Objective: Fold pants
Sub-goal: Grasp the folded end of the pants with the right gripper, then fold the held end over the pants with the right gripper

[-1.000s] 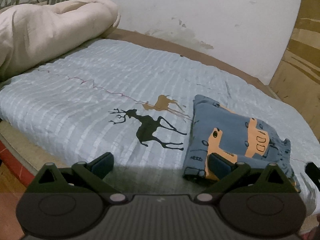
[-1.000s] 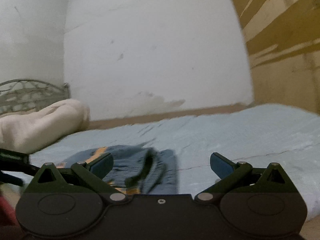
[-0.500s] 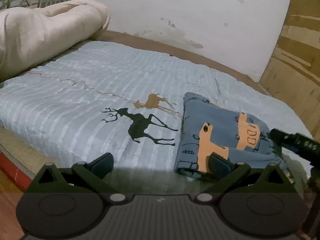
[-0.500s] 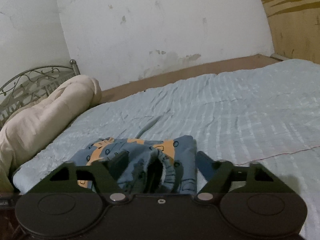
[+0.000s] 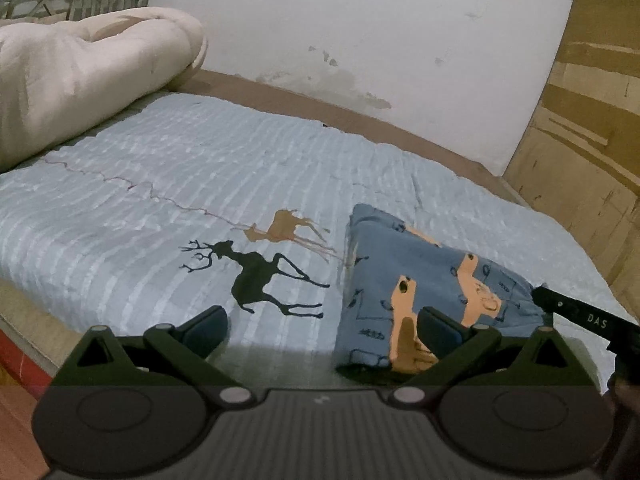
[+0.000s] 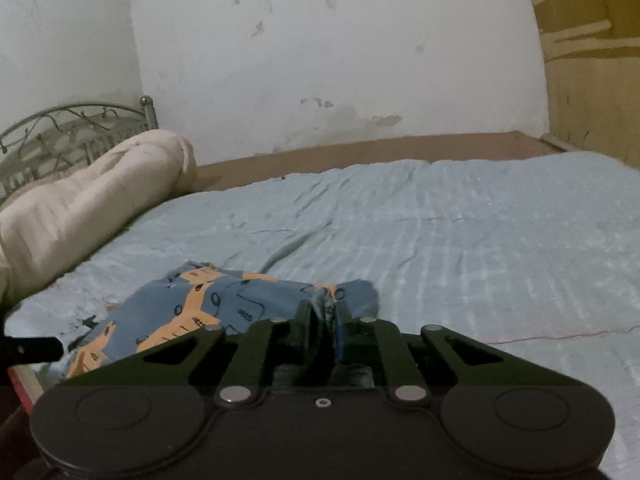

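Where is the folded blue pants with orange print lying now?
The folded blue pants with orange print lie on the light blue bedspread, right of its black deer print in the left wrist view.

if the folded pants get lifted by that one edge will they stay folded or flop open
Probably flop: the pants are soft cloth, bunching where the right gripper is closing on one edge. Likely light, since only a thin pinch of fabric lifts. They may drag on the ribbed bedspread.

Pants (image 5: 424, 276) lie on the bedspread (image 5: 160, 200) — quilt (image 5: 80, 72) far left.
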Available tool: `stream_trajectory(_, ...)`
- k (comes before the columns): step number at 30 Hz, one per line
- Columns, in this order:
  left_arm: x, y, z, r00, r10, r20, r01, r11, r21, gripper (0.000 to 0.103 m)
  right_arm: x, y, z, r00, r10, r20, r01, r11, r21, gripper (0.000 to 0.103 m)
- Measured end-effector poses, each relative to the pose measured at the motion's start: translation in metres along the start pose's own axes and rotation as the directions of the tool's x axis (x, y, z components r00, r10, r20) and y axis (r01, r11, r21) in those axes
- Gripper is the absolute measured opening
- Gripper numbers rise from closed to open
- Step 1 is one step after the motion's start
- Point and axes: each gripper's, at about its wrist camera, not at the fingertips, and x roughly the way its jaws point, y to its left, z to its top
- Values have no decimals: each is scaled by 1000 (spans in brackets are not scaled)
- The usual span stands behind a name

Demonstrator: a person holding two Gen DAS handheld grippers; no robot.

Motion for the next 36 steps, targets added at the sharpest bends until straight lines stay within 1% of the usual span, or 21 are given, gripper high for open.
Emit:
stream_trajectory(3, 7, 0, -3, 999, 19, -38, -19, 1000, 9, 102, 5, -4, -5, 1000, -17, -22, 18, 1000, 22, 12)
stream_trajectory(5, 11, 1, -6, 998, 29, -54, -28, 999, 24, 102, 6, -6, -8, 1000, -15, -27, 16, 998, 60, 16)
stream_trajectory(7, 11, 0, -7, 998, 29, -52, -27, 999, 37, 102, 0, -7, -10, 1000, -13, -15, 14, 996, 93, 29)
stream_trajectory(8, 11, 1, -7, 998, 28, -52, -26, 999, 37, 102, -6, -7, -11, 1000, -10, -4, 11, 993, 115, 33)
stream_trajectory(9, 11, 1, -7, 998, 27, -52, -25, 999, 35, 102, -11, -7, -12, 1000, -4, 7, 3, 991, 133, 45)
stream_trajectory(10, 11, 1, -7, 998, 25, -52, -24, 999, 33, 102, -19, -7, -14, 1000, 5, 21, -8, 988, 156, 59)
stream_trajectory(12, 11, 2, -8, 998, 21, -51, -19, 999, 38, 102, -34, -5, -20, 998, 41, 43, -49, 979, 197, 71)
stream_trajectory(13, 10, 2, -9, 998, 21, -51, -18, 999, 42, 102, -41, -4, -24, 997, 59, 47, -68, 975, 212, 71)
stream_trajectory(17, 9, 2, -12, 998, 27, -53, -24, 998, 57, 102, -55, 5, -38, 991, 129, 29, -132, 950, 284, 71)
stream_trajectory(20, 6, 2, -12, 998, 25, -58, -22, 999, 49, 102, -51, 7, -46, 989, 150, -17, -135, 932, 337, 72)
stream_trajectory(22, 4, 3, -12, 998, 25, -60, -22, 999, 47, 102, -48, 8, -48, 987, 157, -27, -137, 924, 357, 72)
stream_trajectory(26, 5, 2, -11, 997, 38, -65, -36, 998, 44, 102, -47, 5, -47, 987, 158, -24, -133, 895, 426, 71)
stream_trajectory(27, 4, 1, -10, 997, 43, -66, -40, 998, 44, 102, -46, 5, -46, 989, 147, -25, -121, 891, 437, 63)
stream_trajectory(28, 4, 0, -9, 997, 46, -68, -43, 998, 44, 102, -45, 4, -46, 991, 128, -29, -102, 893, 439, 48)
stream_trajectory(29, 3, -1, -8, 996, 45, -72, -42, 998, 44, 102, -45, 4, -45, 994, 99, -39, -73, 897, 436, 39)
stream_trajectory(31, 0, -4, -4, 997, 39, -70, -36, 998, 44, 102, -47, 2, -46, 996, 87, -37, -61, 893, 445, 29)
stream_trajectory(33, -4, -6, -1, 998, 36, -54, -34, 998, 51, 102, -55, 5, -44, 998, 54, -19, -42, 911, 410, 21)
stream_trajectory(34, -5, -7, 1, 998, 35, -50, -32, 998, 55, 102, -59, 7, -43, 999, 35, -6, -30, 920, 390, 21)
stream_trajectory(36, -4, -9, 2, 998, 33, -50, -30, 998, 61, 102, -66, 10, -41, 1000, 20, 11, -23, 931, 364, 20)
